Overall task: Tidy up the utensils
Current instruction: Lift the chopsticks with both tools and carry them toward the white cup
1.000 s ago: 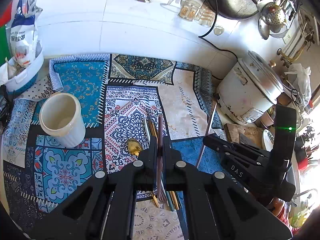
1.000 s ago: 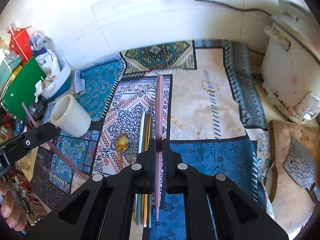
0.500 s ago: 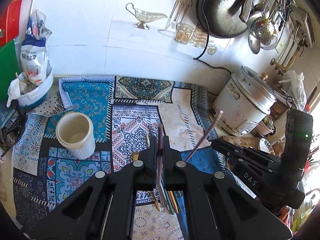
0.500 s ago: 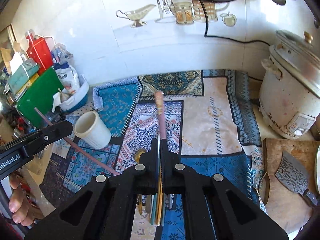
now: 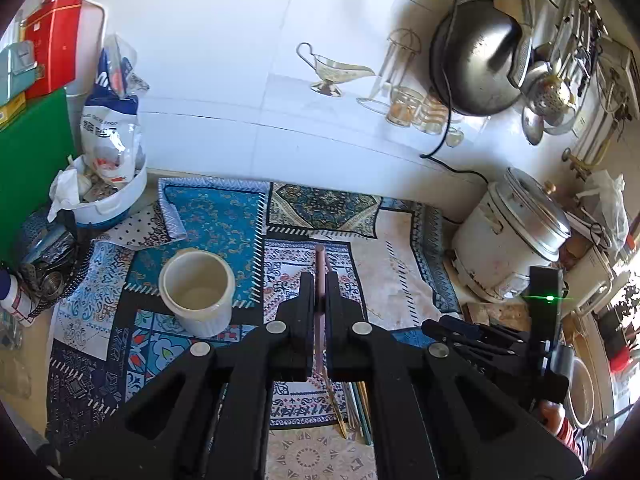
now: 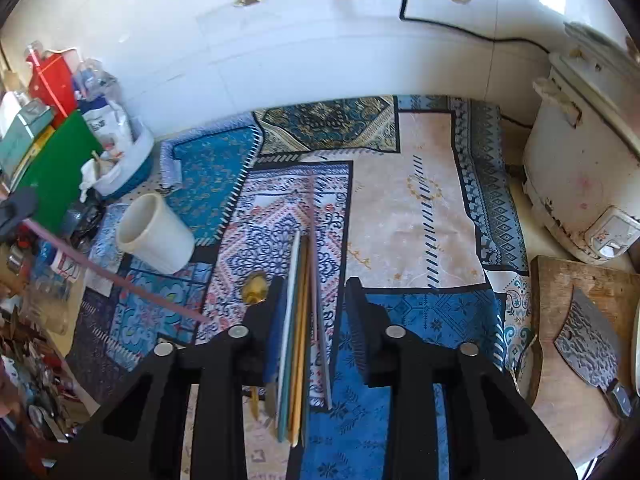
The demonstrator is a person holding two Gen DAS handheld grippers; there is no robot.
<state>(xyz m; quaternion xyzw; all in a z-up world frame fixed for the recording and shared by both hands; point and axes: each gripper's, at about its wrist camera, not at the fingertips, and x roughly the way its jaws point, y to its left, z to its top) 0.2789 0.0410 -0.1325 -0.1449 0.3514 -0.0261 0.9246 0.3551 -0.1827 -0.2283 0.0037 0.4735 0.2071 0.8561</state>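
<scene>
At the far left of our view from the left wrist, a white tub (image 5: 116, 200) stuffed with packets sits against the tiled wall. Just right of it, the cream utensil cup (image 5: 197, 294) stands upright on the patterned cloth (image 5: 224, 216), its mouth showing nothing inside. Beside the cup to the right, our left gripper (image 5: 320, 300) is clenched on a pink chopstick (image 5: 320, 264), whose tip pokes out past the fingertips above the cloth. Farther right we see our right gripper (image 5: 472, 332) from the side, with the rice cooker (image 5: 512, 248) behind it.

From the right wrist, the cup (image 6: 154, 236) lies tilted in the fisheye at left, and the pink chopstick (image 6: 112, 272) slants from the left gripper at the frame's edge down towards the cloth. In the middle, our right gripper (image 6: 316, 308) is released, its fingers spread wide on either side of a bundle of chopsticks (image 6: 302, 320) lying on the cloth, with a gold spoon (image 6: 255, 288) just to their left. At the far right, a cleaver (image 6: 588, 344) rests on a wooden board (image 6: 560, 400).
</scene>
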